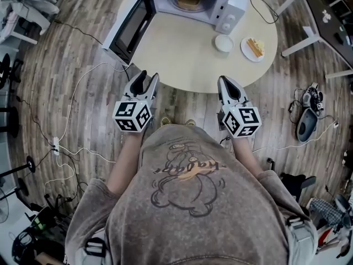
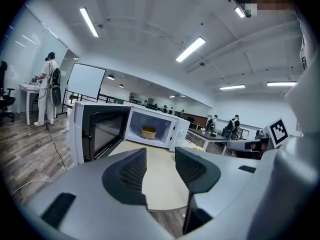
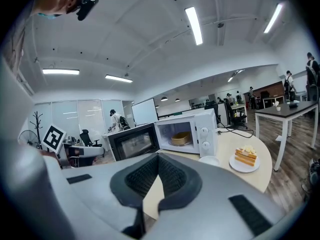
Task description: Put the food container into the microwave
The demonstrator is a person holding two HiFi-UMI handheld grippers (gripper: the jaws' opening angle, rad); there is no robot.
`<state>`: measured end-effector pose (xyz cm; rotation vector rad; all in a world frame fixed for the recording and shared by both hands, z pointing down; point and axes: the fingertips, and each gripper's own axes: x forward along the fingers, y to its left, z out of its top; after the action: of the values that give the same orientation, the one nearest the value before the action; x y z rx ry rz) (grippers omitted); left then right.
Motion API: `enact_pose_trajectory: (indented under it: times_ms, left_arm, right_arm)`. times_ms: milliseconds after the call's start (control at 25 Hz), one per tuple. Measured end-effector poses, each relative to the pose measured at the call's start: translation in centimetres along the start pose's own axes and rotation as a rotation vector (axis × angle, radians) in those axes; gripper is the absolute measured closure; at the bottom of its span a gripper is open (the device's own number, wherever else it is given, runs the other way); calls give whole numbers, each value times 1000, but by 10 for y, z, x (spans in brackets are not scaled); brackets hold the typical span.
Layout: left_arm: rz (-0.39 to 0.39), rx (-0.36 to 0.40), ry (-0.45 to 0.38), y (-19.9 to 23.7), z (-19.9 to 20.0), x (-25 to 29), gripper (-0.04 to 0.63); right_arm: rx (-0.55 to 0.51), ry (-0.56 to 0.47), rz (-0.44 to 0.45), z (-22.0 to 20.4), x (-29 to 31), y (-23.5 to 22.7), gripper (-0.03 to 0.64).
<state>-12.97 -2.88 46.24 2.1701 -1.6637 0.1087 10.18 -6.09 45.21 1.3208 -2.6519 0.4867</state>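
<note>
Food container (image 1: 189,0) inside open microwave (image 1: 228,14); left hand-held gripper (image 1: 148,77) spread, empty; right hand-held gripper (image 1: 226,81) pressed together, empty.

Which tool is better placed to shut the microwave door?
Left, probably. The container is already inside. The open door swings out on the left, just ahead of the left tool. The right tool sits farther across, jaws together.

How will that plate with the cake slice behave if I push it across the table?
The plate looks small and shallow, so it would probably slide lightly on the smooth table. The cake slice sits loose and layered, so a sharp shove might topple it.
</note>
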Motion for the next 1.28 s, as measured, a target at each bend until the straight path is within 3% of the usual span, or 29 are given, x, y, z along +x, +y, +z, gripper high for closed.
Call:
enact_pose_trajectory:
  times_ms: [120, 320, 480, 1280]
  left_arm:
    - [1, 8, -3, -4, -5, -4, 418]
    - [2, 56, -3, -11, -7, -8, 516]
    - [9, 64, -10, -11, -4, -11, 543]
    - [9, 50, -44, -3, 1, -9, 566]
  right_arm:
    - [-1, 3, -3, -3, -4, 2, 612]
    - [-1, 9, 3, -9, -8, 6, 612]
    - [-6, 16, 10, -10, -10, 7, 612]
    - [-19, 35, 8, -19, -2, 10, 612]
